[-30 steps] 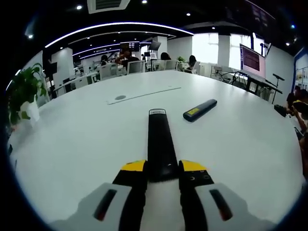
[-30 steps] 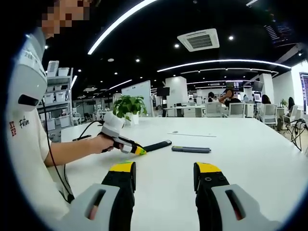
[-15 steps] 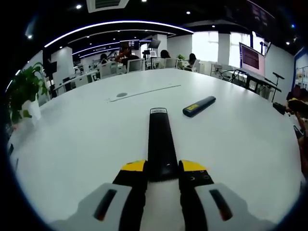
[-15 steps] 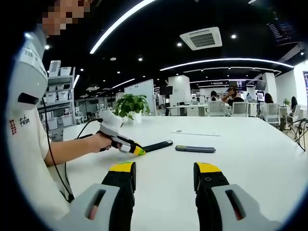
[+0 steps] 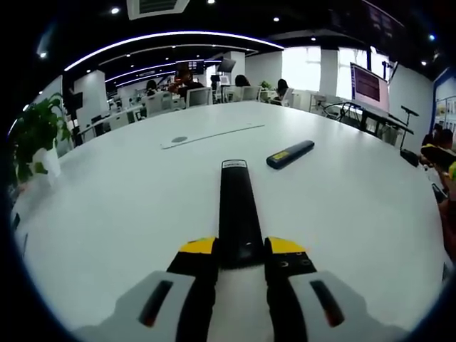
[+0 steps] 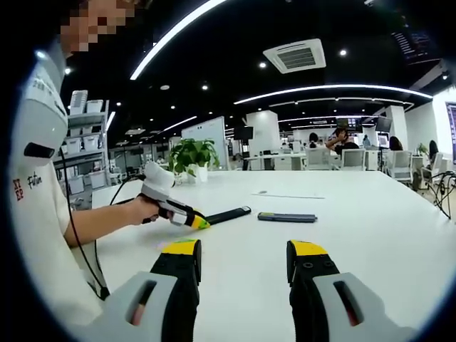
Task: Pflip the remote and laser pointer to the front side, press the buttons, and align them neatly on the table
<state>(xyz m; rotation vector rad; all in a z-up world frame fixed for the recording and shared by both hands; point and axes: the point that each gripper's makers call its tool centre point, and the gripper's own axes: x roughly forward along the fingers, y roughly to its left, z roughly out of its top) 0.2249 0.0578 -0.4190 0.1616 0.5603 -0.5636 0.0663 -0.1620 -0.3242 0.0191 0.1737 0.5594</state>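
- Open-plan office surrounds us, with ceiling light strips, distant seated people, and a potted plant (image 6: 191, 154) near the far edge of a wide white table (image 5: 114, 214).
- Our left gripper (image 5: 240, 254), seen in the left gripper view, pinches the near end of a long black remote (image 5: 238, 210) between its yellow-tipped jaws; the remote stretches straight away from us.
- Beyond the remote's far end and to its right, a dark laser pointer (image 5: 289, 154) with a yellow label lies flat on the table, apart from the remote.
- Our right gripper (image 6: 242, 258) hovers with its jaws spread, nothing between them.
- From the right gripper view, a hand (image 6: 146, 210) grasps the left gripper, with the remote jutting toward the pointer.
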